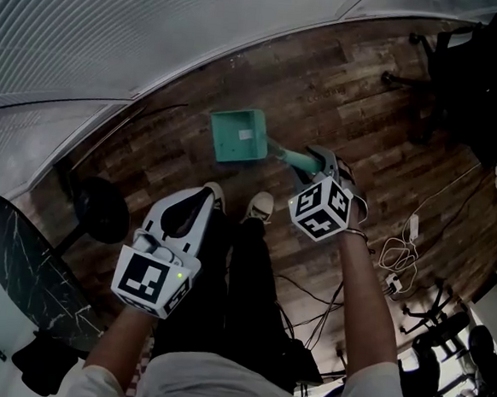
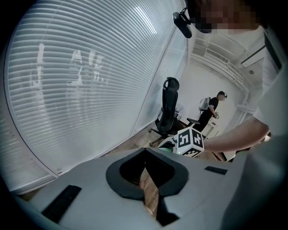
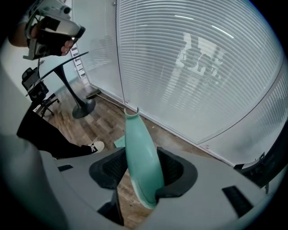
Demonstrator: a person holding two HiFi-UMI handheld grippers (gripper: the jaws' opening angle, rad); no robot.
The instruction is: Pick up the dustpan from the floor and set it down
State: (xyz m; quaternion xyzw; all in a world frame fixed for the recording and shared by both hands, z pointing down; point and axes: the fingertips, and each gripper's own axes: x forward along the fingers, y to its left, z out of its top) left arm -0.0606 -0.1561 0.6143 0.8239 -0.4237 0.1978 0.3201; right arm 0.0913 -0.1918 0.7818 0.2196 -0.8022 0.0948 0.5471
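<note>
- The right gripper (image 1: 321, 168) (image 3: 143, 179) is clamped on the handle of the dustpan (image 1: 239, 135) (image 3: 140, 148). The teal handle runs straight out between its jaws, and the pan end lies ahead of it and to its left.
- The left gripper (image 1: 198, 205) (image 2: 145, 149) is closed with nothing in it. It hangs lower and to the left of the right one, well apart from the pan.
- The pan sits tilted beyond the right gripper's tips, above the floor (image 1: 343, 81). I cannot tell whether its lip touches the boards.
- Slip risk: the grip is on the smooth, rounded handle with the pan's weight far out in front, so the handle could twist or slide in the jaws during a quick swing.
- Bump risk: the shoes (image 1: 261, 205) are just behind the pan and left of the right gripper, so drawing it back could knock them.
- Snag risk: cables (image 1: 399, 248) lie to the right gripper's right, and setting down there could catch the pan's edge.
- Tip risk: letting go while the pan is tilted may make it flop over.
</note>
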